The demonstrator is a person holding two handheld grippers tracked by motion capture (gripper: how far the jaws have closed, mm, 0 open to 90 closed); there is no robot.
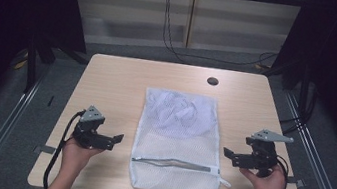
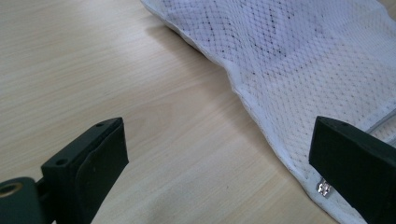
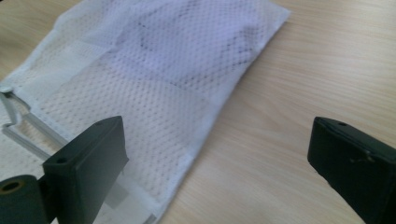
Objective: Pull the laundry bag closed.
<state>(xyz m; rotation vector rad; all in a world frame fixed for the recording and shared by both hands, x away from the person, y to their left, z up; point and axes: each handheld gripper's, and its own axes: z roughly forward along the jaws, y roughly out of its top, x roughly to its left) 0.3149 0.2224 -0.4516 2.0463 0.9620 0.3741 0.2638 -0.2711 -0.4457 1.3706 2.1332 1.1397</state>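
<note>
Flanking a white mesh laundry bag (image 1: pixel 177 141) on the light wooden table (image 1: pixel 113 81), one gripper to each side, both apart from it. Left gripper (image 1: pixel 116 140) jaws spread wide and empty, hovering over bare wood just beside the bag's left edge; right gripper (image 1: pixel 228 155) likewise released, nothing between its pads, just off the bag's right edge. Lying flat in the middle of the table, zipper (image 1: pixel 171 163) across the near end and apparently closed, with some crumpled white cloth (image 1: pixel 179 111) bunched inside toward the far end. Zipper pull hard to place for certain: a small metal piece (image 2: pixel 323 188) glinting at the bag's near corner in the left gripper view, a white tab (image 1: pixel 225 182) trailing off the right end in the high view. Judging by the stance, very much an opening step: approach only, no contact yet. Next, probably pinning one corner of the mesh with one gripper and pinching the pull with the other. Calling for a fine, low grip, since thin mesh tends to bunch and slide on smooth wood.
</note>
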